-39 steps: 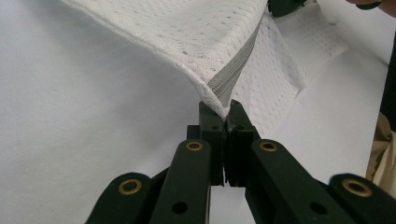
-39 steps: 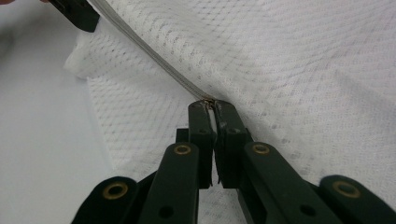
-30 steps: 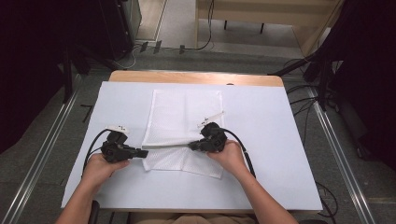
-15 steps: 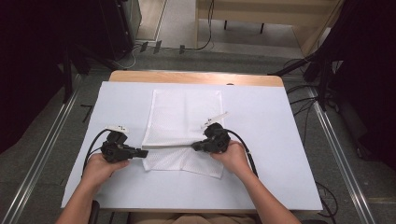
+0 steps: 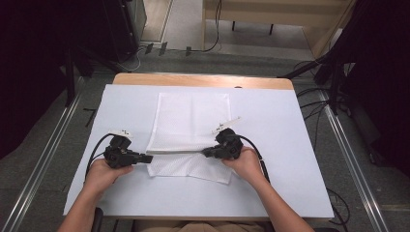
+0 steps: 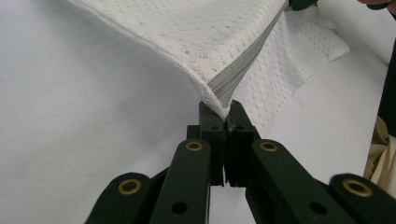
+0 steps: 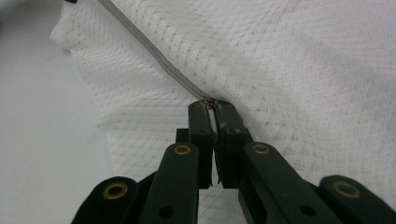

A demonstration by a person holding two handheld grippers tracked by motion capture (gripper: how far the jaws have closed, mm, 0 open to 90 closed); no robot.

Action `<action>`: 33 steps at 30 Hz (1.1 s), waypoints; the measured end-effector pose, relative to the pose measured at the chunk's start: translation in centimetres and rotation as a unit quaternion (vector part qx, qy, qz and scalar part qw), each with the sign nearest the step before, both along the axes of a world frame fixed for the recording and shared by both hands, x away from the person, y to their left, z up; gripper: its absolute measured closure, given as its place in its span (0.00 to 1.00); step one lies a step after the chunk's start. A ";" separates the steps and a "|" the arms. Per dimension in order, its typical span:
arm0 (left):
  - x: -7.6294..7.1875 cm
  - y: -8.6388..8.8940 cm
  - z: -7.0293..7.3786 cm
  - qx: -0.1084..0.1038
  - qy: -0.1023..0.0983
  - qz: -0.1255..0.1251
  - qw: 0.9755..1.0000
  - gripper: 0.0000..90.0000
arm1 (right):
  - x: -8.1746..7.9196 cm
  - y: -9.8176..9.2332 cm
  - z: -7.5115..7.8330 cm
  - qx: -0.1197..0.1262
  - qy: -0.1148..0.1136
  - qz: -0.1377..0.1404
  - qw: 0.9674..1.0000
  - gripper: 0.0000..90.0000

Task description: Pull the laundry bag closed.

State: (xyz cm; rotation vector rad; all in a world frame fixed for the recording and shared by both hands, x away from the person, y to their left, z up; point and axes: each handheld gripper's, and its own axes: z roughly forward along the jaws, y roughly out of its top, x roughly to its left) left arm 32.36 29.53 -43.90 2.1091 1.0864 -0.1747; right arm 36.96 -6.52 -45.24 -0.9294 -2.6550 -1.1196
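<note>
So the table [image 5: 121, 193] has a white mesh bag [image 5: 193, 121] lying mid-table, mostly flat, with its near part lifted off the surface. Its grey zipper [image 6: 243, 65] is pulled taut, running left-right between my two grippers. My left gripper [image 6: 223, 114] is clamped tight on the zipper's left end, and my right gripper [image 7: 211, 106] is pinched closed at the right end, on what looks like the pull. I'd guess any slide has to follow that left-right line, right hand leading.
</note>
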 end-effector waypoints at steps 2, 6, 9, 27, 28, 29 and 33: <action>0.0 0.0 0.0 0.002 -0.001 0.001 1.000 0.99 | 0.0 -0.2 -0.1 -0.002 0.001 -0.004 1.000 0.98; 0.0 0.1 0.0 -0.003 0.001 0.005 1.000 0.99 | -0.1 -0.7 -0.3 0.001 0.005 -0.007 1.000 0.98; 0.0 0.1 0.1 0.000 0.003 0.003 1.000 0.99 | -0.1 -0.9 -0.3 0.000 0.003 -0.008 1.000 0.98; 0.0 0.3 0.1 0.000 0.002 0.005 1.000 0.99 | -0.2 -1.9 -0.4 -0.005 0.007 -0.017 1.000 0.98; 0.0 0.3 0.1 0.001 0.000 0.006 1.000 0.99 | -0.2 -2.0 -0.4 -0.004 0.010 -0.017 1.000 0.98; 0.0 0.3 0.0 0.001 0.001 0.006 1.000 0.99 | -0.2 -2.1 -0.4 -0.009 0.006 -0.017 1.000 0.98; 0.0 0.4 0.0 0.002 0.000 0.007 1.000 0.99 | -0.2 -2.6 -0.4 -0.009 0.008 -0.023 1.000 0.98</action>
